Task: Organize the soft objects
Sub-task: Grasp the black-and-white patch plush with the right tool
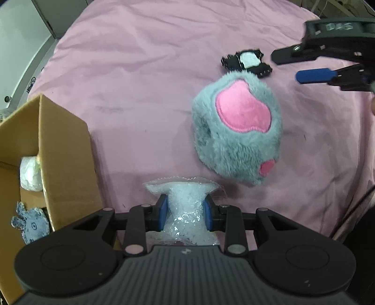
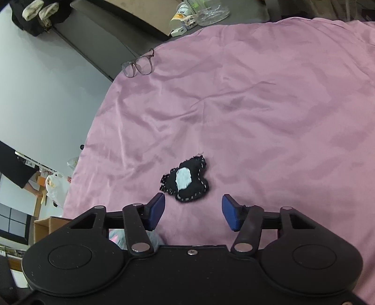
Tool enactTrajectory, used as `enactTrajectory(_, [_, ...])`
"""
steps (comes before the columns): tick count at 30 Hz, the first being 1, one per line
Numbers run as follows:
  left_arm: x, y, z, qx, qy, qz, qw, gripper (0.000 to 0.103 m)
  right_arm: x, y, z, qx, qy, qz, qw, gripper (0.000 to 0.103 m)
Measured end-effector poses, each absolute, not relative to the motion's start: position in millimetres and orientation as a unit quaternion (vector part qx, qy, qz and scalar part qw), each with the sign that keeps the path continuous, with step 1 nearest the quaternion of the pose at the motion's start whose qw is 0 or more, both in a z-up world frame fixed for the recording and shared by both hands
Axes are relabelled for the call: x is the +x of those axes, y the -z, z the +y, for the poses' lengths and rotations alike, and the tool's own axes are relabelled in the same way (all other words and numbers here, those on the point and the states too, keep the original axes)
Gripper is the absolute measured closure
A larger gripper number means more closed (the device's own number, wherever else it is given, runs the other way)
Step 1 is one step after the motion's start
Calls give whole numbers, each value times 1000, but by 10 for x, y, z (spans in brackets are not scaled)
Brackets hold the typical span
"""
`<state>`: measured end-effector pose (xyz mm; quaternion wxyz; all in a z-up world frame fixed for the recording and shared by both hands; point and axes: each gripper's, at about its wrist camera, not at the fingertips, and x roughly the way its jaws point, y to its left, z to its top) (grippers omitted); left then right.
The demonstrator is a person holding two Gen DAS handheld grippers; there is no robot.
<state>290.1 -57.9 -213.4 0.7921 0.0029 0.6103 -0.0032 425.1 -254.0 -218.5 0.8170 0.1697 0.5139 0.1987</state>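
My left gripper (image 1: 186, 208) is shut on a clear plastic bag of white pellets (image 1: 185, 199), held just right of the cardboard box (image 1: 63, 150). A grey furry plush with pink patches (image 1: 236, 138) lies on the pink cloth (image 1: 140, 82) ahead of it. A small black-and-white fabric piece (image 1: 248, 61) lies beyond the plush. In the right wrist view my right gripper (image 2: 193, 210) is open and empty, just short of that black-and-white piece (image 2: 186, 181). It also shows in the left wrist view (image 1: 287, 66) at the upper right.
The open box holds a white soft item (image 1: 29, 173) and a blue fuzzy toy (image 1: 30, 225). A pair of glasses (image 2: 138, 65) lies at the cloth's far edge. Clutter and a cup (image 2: 180, 14) stand beyond the cloth. The table edge runs along the left.
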Motion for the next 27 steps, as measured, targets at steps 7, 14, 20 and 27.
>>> enactTrajectory(7, [2953,2123,-530,-15,-4,603,798,73,4390,2334,-2327,128,-192,521,822,49])
enactTrajectory(14, [2935,2085,-439,-31,4,594,804,73,4418,2328,-2160,75,-195,515,831,86])
enactTrajectory(20, [2810,1943,-382,-53,13,575,816,73,4183,2097,-2169,58,-181,508,840,87])
enactTrajectory(27, [2674,1760,-353,-66,24,549,833,73,3858,1740,-2223,50,-162,492,854,87])
